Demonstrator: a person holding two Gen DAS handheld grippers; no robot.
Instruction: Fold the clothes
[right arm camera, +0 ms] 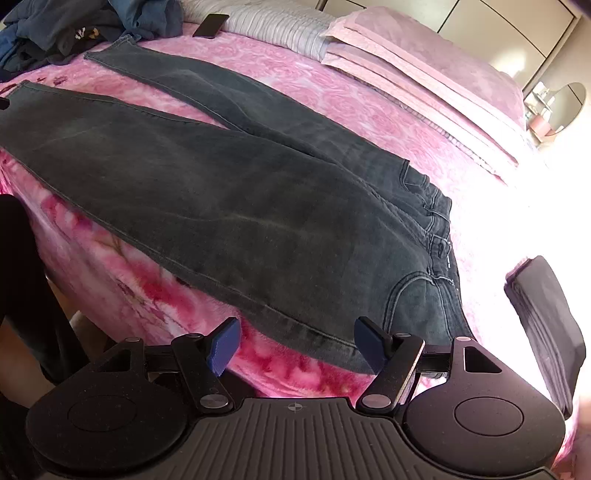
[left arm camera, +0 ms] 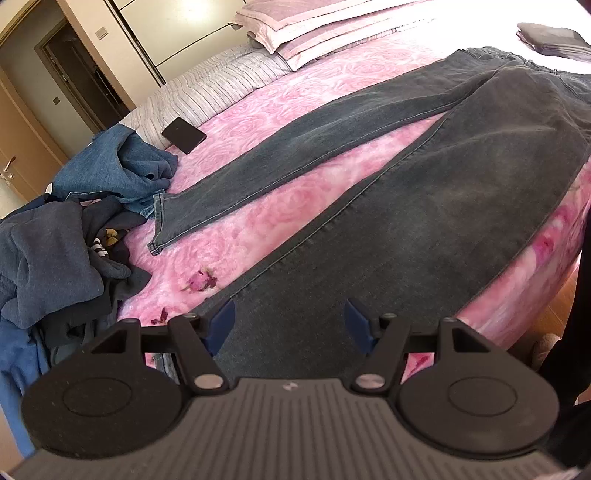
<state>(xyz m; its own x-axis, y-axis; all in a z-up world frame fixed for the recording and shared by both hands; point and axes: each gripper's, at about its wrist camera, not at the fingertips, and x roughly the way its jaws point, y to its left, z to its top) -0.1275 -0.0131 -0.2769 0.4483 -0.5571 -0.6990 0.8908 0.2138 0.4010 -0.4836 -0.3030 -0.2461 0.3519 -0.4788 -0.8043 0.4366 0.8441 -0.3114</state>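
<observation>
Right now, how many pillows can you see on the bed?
2, stacked at the head of the bed: the top pillow lies on the lower pillow, beside the striped grey bedding. More may be hidden beyond the glare.

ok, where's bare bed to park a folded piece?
Free: the pink wedge between the two legs of the jeans, and the strip between far leg and pillows. Crowded: clothes pile and phone at the hem end; folded stack beyond the waistband.
</observation>
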